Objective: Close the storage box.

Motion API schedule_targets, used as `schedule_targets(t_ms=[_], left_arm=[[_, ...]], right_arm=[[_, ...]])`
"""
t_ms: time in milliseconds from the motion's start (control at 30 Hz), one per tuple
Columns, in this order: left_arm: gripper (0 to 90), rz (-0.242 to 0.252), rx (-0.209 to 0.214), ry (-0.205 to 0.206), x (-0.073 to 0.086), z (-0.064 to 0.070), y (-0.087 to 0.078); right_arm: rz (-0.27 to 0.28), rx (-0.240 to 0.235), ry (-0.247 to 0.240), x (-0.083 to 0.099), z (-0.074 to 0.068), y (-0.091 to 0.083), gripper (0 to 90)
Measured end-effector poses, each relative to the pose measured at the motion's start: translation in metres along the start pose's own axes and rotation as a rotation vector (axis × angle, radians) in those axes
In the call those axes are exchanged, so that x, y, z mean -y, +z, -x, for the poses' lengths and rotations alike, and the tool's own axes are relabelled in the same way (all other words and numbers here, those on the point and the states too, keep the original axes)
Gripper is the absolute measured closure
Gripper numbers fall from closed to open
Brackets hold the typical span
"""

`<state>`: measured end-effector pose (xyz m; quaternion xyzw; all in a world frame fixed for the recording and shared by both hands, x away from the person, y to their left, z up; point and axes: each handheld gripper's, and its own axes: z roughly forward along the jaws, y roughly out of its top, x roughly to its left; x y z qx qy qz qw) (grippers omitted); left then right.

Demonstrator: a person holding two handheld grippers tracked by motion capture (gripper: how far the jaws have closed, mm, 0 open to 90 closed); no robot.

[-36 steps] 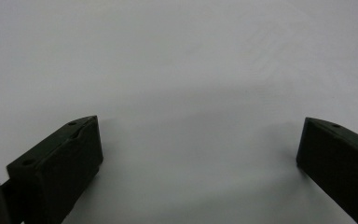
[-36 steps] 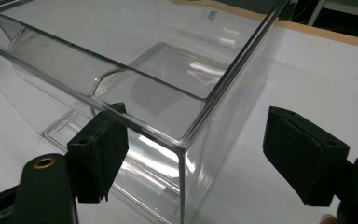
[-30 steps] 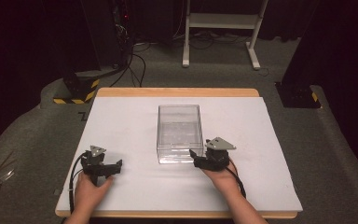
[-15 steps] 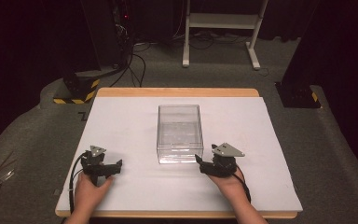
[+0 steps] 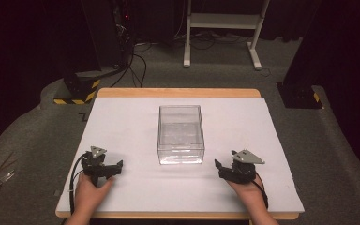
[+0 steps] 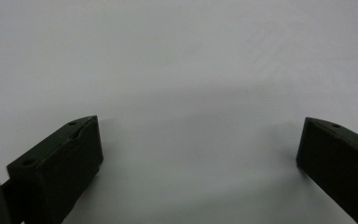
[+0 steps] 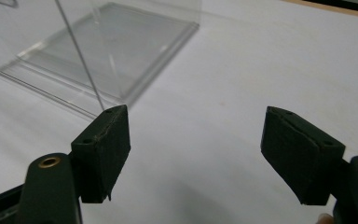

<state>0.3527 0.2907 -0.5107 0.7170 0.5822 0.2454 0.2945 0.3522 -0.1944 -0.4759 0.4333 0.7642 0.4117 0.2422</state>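
A clear plastic box point(image 5: 180, 134) stands empty in the middle of the white table top point(image 5: 122, 122). My left gripper point(image 5: 111, 168) rests low near the front left, well apart from the box, open with nothing between its jaws; its own view holds bare white surface between the wide-spread pads point(image 6: 60, 163). My right gripper point(image 5: 221, 168) sits near the front right, just right of the box's near corner, open and holding nothing. In the right gripper view the box point(image 7: 102, 51) lies ahead to the left, its corner just beyond the left pad point(image 7: 105, 144).
The table has a wooden rim point(image 5: 178, 93) at the far edge. Beyond it stand a white metal frame point(image 5: 222, 28) and dark equipment with cables point(image 5: 131, 61) on grey carpet. Black stands flank the table at left point(image 5: 77, 89) and right point(image 5: 300, 96).
My right gripper has drawn back from the box's near right corner, moving right and toward the front edge. The left gripper has stayed in place.
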Motion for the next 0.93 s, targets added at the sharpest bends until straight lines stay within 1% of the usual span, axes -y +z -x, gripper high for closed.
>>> schedule_targets(t_ms=[100, 200, 233, 300, 333, 400, 433, 467, 500, 533, 633, 767, 933], left_arm=[[0.6, 0.0, 0.0, 0.001, 0.0, 0.0, 0.0], [0.6, 0.0, 0.0, 0.001, 0.0, 0.0, 0.0], [0.6, 0.0, 0.0, 0.001, 0.0, 0.0, 0.0], [0.6, 0.0, 0.0, 0.001, 0.0, 0.0, 0.0], [0.6, 0.0, 0.0, 0.001, 0.0, 0.0, 0.0], [0.6, 0.0, 0.0, 0.001, 0.0, 0.0, 0.0], [0.6, 0.001, 0.0, 0.001, 0.0, 0.0, 0.0], [0.6, 0.0, 0.0, 0.002, 0.0, 0.0, 0.0], [0.6, 0.0, -0.001, 0.002, 0.0, 0.0, 0.0], [0.6, 0.0, -0.001, 0.001, 0.0, 0.0, 0.0], [0.6, 0.0, 0.0, 0.001, 0.0, 0.0, 0.0], [0.6, 0.002, -0.002, 0.002, 0.0, 0.0, 0.0], [0.6, 0.003, -0.001, 0.001, 0.0, 0.0, 0.0]], right_arm=[[-0.02, 0.035, 0.011, 0.012, 0.014, -0.008, 24.2], [-0.033, 0.058, 0.013, 0.021, 0.023, -0.012, 24.2], [-0.044, 0.079, 0.005, 0.028, 0.029, -0.016, 24.3], [-0.048, 0.085, 0.002, 0.03, 0.03, -0.017, 24.4], [-0.072, 0.105, -0.002, 0.039, 0.034, -0.018, 24.4], [-0.083, 0.1, 0.006, 0.04, 0.035, -0.017, 24.3], [-0.07, 0.089, 0.007, 0.041, 0.036, -0.019, 24.4], [-0.063, 0.092, 0.005, 0.041, 0.036, -0.02, 24.8], [-0.072, 0.092, -0.007, 0.041, 0.034, -0.019, 24.8], [-0.084, 0.097, -0.041, 0.041, 0.032, -0.017, 26.0], [-0.091, 0.096, -0.05, 0.041, 0.031, -0.017, 25.9], [-0.076, 0.085, -0.011, 0.041, 0.034, -0.018, 25.9], [-0.085, 0.086, -0.011, 0.041, 0.034, -0.018, 25.9]])
